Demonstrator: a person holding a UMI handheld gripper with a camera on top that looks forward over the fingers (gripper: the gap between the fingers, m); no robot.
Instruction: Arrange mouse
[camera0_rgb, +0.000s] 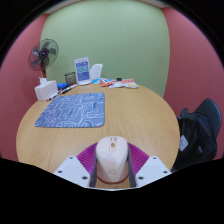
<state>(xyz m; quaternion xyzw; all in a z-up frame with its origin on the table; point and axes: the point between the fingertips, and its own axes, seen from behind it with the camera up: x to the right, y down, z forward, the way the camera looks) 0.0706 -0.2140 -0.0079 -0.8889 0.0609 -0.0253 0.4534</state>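
Observation:
A white computer mouse (111, 158) sits between my two fingers, whose magenta pads (87, 156) press against both its sides. My gripper (111, 165) is shut on the mouse and holds it over the near part of the round wooden table (140, 115). A blue patterned mouse mat (72, 110) lies flat on the table beyond the fingers and to their left, apart from the mouse.
A small desk fan (44, 56), a white box (45, 90), a dark cup (70, 78), a blue-and-white carton (82, 70) and pens (118, 83) stand along the table's far edge. A black chair (203, 128) is at the right. Green and red walls lie behind.

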